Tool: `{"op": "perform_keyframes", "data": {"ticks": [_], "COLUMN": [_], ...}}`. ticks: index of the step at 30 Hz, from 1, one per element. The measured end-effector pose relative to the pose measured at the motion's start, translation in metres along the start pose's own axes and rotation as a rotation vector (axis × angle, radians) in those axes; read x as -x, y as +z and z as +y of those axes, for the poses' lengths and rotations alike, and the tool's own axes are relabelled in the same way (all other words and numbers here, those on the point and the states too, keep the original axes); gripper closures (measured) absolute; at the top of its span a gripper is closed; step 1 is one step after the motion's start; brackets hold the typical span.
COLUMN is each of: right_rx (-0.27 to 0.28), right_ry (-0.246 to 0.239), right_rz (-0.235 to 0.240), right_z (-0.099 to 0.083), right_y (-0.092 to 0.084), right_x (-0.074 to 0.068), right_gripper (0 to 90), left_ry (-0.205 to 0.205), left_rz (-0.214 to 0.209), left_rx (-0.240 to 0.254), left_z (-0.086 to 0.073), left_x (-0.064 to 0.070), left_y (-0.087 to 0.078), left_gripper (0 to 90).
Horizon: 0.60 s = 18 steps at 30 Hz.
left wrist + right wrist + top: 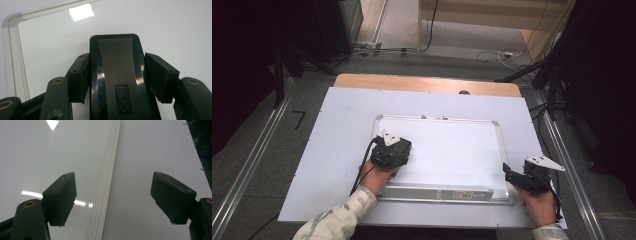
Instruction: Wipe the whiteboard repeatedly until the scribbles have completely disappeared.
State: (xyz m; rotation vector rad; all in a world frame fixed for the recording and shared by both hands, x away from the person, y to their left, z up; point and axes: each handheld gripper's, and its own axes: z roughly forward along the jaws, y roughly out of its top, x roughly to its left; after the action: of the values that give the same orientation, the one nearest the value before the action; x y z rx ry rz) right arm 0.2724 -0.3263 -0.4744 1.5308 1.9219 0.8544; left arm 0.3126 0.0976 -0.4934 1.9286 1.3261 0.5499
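A white board (452,150) with a silver frame lies flat on the table's white sheet. My left gripper (390,152) hangs over the board's left part, shut on a black board eraser (116,75) whose back faces the camera, with both pads (80,75) pressing its sides. The eraser lies against the white board (162,30) near its rounded frame corner (11,21). At the board's lower right corner, my right gripper (511,176) stands open. Its jaws straddle the board's right frame edge (106,187) with nothing held between them.
The white sheet (342,115) covers most of a wooden table (427,84). A silver tray strip (437,192) runs along the board's near edge. Metal floor rails (257,160) flank the table, and cables (502,54) lie on the floor beyond.
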Motion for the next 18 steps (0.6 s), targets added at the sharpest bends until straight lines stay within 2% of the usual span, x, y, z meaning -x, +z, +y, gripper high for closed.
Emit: {"op": "perform_keyframes", "data": {"ticks": [7,12,18], "right_rx": [0.001,-0.001,0.001], "right_ry": [0.004,0.001,0.007], "right_rz": [-0.002,0.0,-0.001], "right_z": [-0.001,-0.001,-0.001], "right_y": [0.0,0.0,-0.001], "right_x": [0.001,0.0,0.002], "right_gripper": [19.5,19.5,19.5], "left_ry": [-0.051,-0.076,-0.088], "left_rz": [0.053,0.088,0.097], "left_rx": [0.016,0.012,0.018], "left_z": [0.019,0.029,0.029], "left_x": [-0.026,-0.037,-0.044], "left_y": [0.02,0.029,0.03], "left_gripper": [39.9,39.9,39.9]}}
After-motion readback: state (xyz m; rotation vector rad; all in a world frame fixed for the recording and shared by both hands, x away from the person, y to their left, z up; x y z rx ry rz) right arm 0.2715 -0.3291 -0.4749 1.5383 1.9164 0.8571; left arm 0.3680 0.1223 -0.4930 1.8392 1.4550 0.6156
